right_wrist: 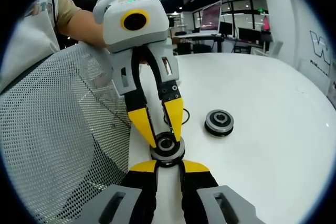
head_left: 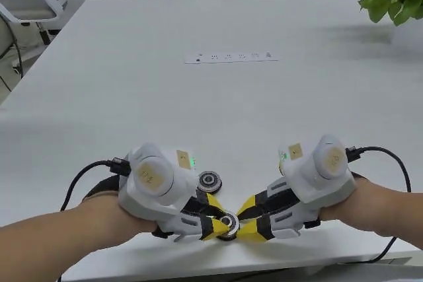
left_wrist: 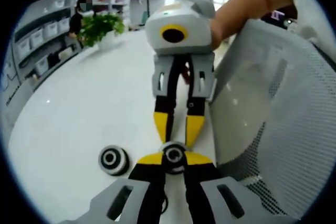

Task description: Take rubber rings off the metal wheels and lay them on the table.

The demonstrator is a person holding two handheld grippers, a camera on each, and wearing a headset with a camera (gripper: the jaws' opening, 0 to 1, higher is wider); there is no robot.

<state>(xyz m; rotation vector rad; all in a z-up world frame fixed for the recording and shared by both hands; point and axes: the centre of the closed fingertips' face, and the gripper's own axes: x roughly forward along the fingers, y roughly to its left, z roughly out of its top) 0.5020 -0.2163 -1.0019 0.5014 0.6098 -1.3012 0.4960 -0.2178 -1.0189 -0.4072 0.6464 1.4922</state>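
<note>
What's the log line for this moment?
left gripper: shut on wheel at table edge | right gripper: tips at same wheel, grip unclear | second wheel: lying apart on table

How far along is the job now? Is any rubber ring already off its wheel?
Done: nothing yet. In hand: left gripper and right gripper meet on one wheel at the table's near edge, dark ring apparently on. Remaining: this ring, then the second wheel, which seems ringed too.
</note>
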